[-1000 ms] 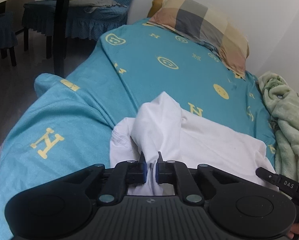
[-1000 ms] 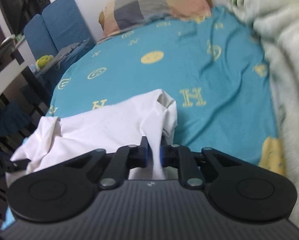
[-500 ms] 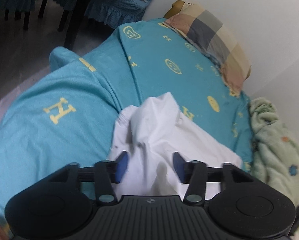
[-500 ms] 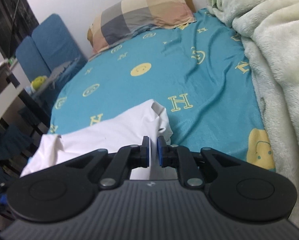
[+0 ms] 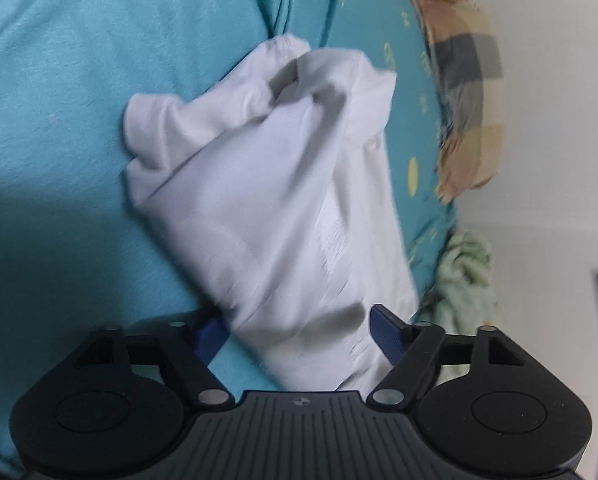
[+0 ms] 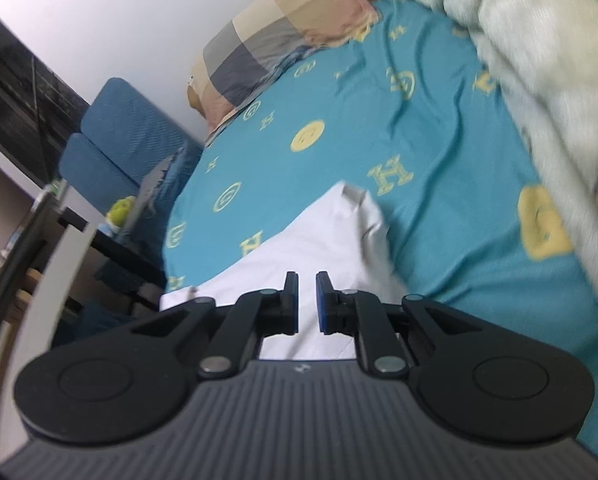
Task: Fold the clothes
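Note:
A crumpled white garment (image 5: 259,180) lies on the teal bed sheet (image 5: 59,120), bunched at its far end. My left gripper (image 5: 297,322) hangs just over its near end with the jaws wide and still opening. The cloth runs between the blue pads without being pressed. In the right wrist view the same white garment (image 6: 319,240) stretches from under my right gripper (image 6: 307,280) toward the bed's middle. The right gripper's pads stand nearly together, pinching a fold of that cloth.
A checked pillow (image 6: 283,40) rests at the head of the bed by the white wall. A fluffy pale green blanket (image 6: 539,40) is heaped along the wall side. Blue chairs (image 6: 119,132) and a white-edged table (image 6: 59,272) stand off the bed's other side.
My left gripper let go of the white garment, spread its jaws, rolled and sank toward the bed. The right gripper kept its pinch, rolled a little and shifted sideways.

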